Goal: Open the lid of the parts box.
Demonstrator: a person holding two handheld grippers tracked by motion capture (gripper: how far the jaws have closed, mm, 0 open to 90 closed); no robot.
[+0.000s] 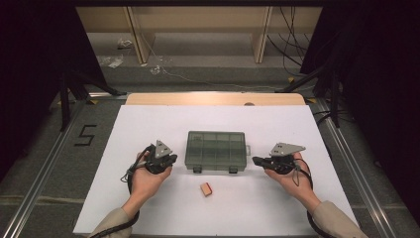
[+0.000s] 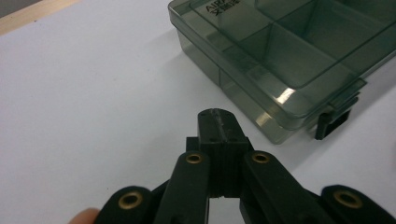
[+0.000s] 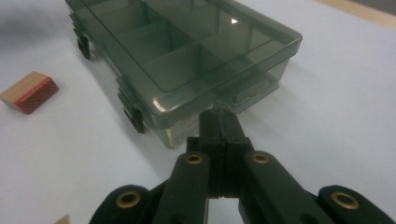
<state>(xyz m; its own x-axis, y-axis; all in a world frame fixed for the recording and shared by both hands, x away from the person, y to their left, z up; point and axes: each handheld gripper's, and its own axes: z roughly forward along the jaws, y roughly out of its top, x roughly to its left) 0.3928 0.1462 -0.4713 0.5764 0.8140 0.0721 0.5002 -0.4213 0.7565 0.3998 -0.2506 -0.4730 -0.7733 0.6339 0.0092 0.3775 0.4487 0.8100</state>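
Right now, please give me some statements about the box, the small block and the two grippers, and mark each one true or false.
1. The compartment box has its lid closed. True.
2. The wooden block lies inside the box. False: it lies on the white table, in front of the box.
3. The left gripper has its jaws shut, holding nothing. True.
4. The right gripper grips the block. False: its jaws are shut and empty, near the box corner.

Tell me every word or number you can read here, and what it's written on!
"5": a dark mark on the grey floor left of the table.
Raised lettering on the compartment box lid in the left gripper view: seemingly "AUR...", with small characters beneath, too blurred to read.
Nothing readable on the wooden block.
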